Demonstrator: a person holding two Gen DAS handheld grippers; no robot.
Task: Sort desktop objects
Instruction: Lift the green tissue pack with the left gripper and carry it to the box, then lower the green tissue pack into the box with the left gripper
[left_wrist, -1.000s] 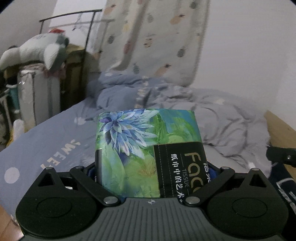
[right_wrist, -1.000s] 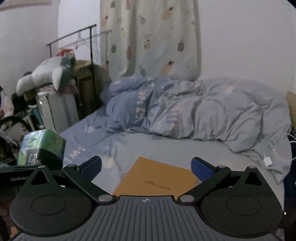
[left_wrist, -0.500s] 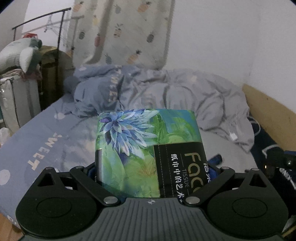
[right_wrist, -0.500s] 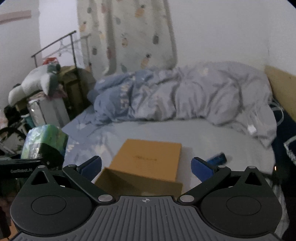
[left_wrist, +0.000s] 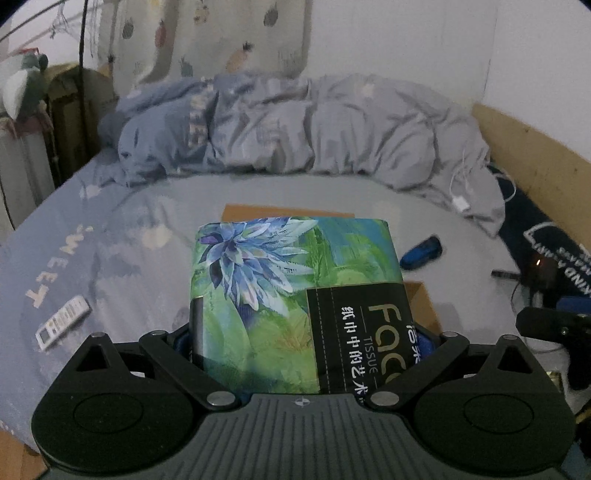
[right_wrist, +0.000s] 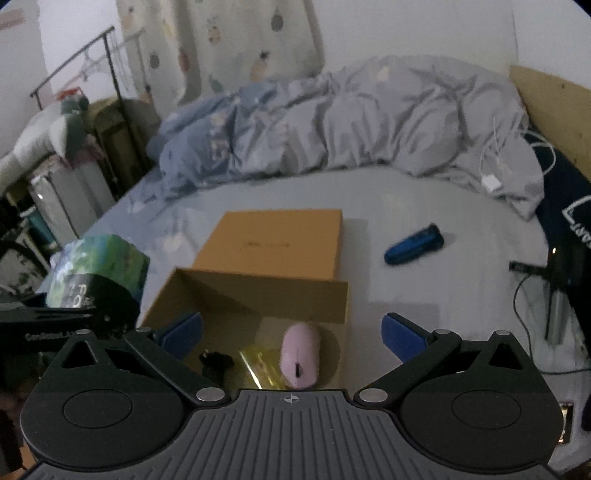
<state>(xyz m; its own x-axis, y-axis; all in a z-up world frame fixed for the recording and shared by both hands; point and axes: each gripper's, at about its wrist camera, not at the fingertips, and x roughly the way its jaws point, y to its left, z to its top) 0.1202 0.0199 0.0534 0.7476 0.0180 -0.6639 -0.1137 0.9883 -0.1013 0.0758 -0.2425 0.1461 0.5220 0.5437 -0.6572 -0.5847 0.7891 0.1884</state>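
Left gripper (left_wrist: 299, 343): clamped on the tissue pack (left_wrist: 295, 295), held above the bed (left_wrist: 110, 266).
Right gripper (right_wrist: 291, 332): spread wide, empty, over the open box (right_wrist: 255, 295).
Handling: pack judged light, soft, crushable; film wrap likely slippery. Best held across its short sides.
Hidden: the pack's near end and the contact faces lay behind the linkage. Box contents at 6 o'clock were partly cut off; the blue object (right_wrist: 413, 245) at 2 o'clock was blurred.

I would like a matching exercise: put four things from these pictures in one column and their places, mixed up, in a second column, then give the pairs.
Things:
1. green floral tissue pack
2. pink oval mouse
3. blue oblong device
4. white remote control

Places:
A. on the sheet, right of the open brown cardboard box
B. inside the box
C. in the left gripper
D. on the sheet, far left

Pairs: 1-C, 2-B, 3-A, 4-D
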